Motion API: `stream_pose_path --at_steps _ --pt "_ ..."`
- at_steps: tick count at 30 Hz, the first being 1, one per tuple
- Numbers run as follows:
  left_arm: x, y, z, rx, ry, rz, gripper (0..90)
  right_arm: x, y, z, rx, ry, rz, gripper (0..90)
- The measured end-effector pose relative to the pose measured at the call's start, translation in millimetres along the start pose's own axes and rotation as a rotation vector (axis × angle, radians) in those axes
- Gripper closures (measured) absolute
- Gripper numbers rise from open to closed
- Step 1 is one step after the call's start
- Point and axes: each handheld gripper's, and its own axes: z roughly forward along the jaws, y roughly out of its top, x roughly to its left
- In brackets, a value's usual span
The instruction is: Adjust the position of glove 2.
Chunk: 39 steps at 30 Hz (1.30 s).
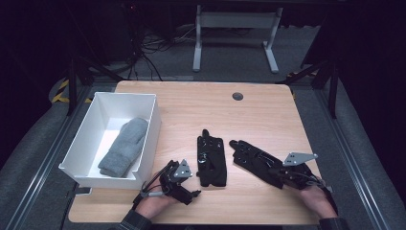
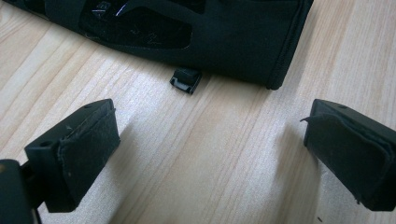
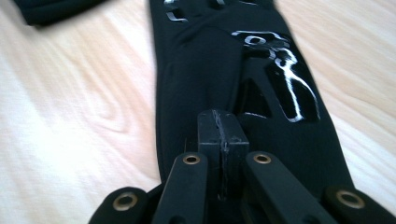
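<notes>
Two black gloves lie on the wooden table (image 1: 268, 115). The middle black glove (image 1: 210, 160) lies straight, fingers pointing away; its cuff (image 2: 224, 37) and a small black pull tab (image 2: 186, 80) sit just ahead of my left gripper (image 2: 215, 149). That left gripper (image 1: 194, 188) rests open on the table beside the cuff, with bare wood between its pads. The right black glove (image 1: 253, 160) lies slanted. My right gripper (image 1: 280, 173) is at its cuff end, jaws pressed together (image 3: 219, 135) on a raised fold of that glove (image 3: 196, 70).
A white bin (image 1: 149, 125) stands at the table's left with a grey mitten (image 1: 123, 146) inside. A round cable hole (image 1: 237, 96) sits near the far edge. Beyond the table stand a white desk frame (image 1: 197, 43) and floor cables.
</notes>
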Motion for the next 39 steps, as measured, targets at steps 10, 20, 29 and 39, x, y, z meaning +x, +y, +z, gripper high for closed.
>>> stream_pose_path --at_steps 10,20,29,39 --pt "0.1 0.0 0.0 0.001 0.000 0.001 3.5 21.5 11.1 12.3 -0.009 0.083 -0.046 90.0" --pt "0.1 0.0 0.0 0.000 0.001 0.001 3.5 36.9 26.5 28.3 -0.020 0.144 -0.079 90.0" --pt "0.0 0.0 0.0 0.000 0.000 0.000 3.5 51.1 45.6 47.4 -0.029 0.180 -0.122 90.0" --pt "0.0 0.0 0.0 0.000 0.000 0.001 3.5 56.9 57.4 56.4 -0.043 0.183 -0.139 81.1"
